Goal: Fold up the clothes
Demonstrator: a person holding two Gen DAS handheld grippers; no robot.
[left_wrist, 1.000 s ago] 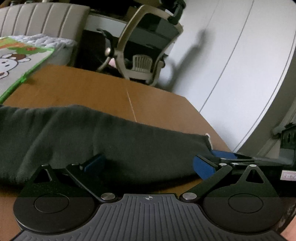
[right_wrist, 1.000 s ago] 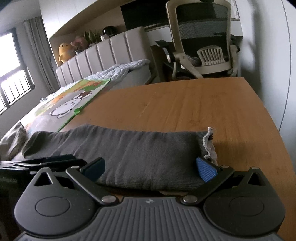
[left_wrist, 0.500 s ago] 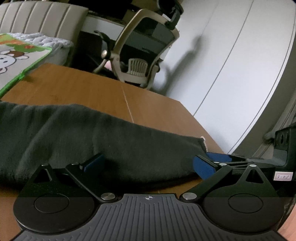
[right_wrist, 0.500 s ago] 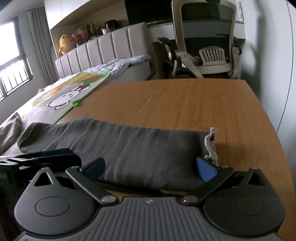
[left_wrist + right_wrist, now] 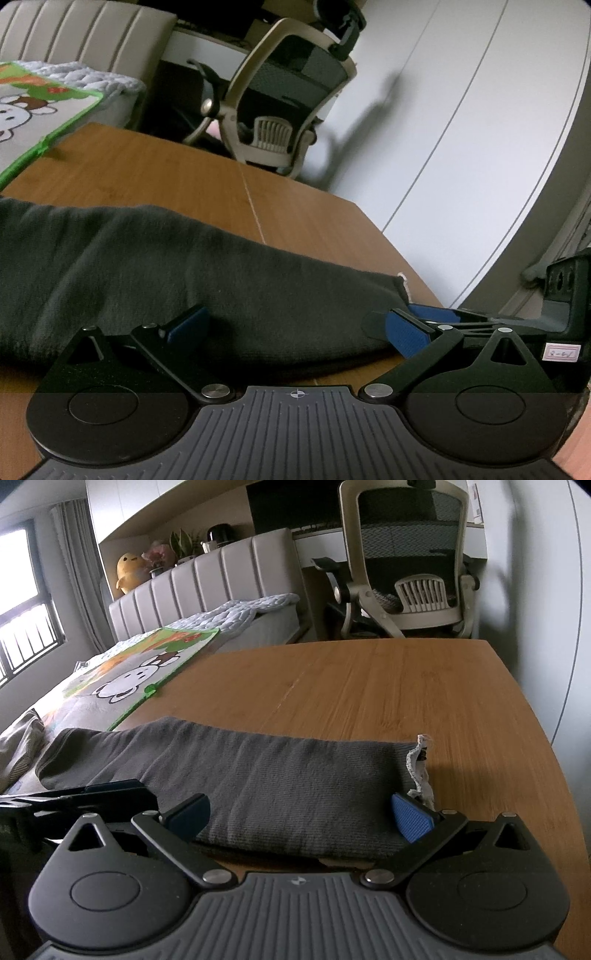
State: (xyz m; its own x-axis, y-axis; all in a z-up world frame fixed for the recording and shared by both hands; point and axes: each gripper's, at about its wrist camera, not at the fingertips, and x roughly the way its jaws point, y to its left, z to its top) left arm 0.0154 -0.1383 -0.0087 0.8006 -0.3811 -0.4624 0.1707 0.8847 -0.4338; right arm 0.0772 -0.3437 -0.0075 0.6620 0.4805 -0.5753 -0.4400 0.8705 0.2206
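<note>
both tongs, left tongs (image 5: 295, 326) and right tongs (image 5: 301, 814), low, level, spread wide over grey garment (image 5: 280, 775).

Both wrist views shifted slightly, dark grey garment (image 5: 280, 775) seemingly a little farther ahead of right gripper (image 5: 299, 812)

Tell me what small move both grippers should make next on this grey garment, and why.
Probably ease both forward and close on the near edge. The left gripper and right gripper are both open, their fingers straddling the near edge of the grey garment, which lies flat on the wooden table, gripped by neither.
</note>
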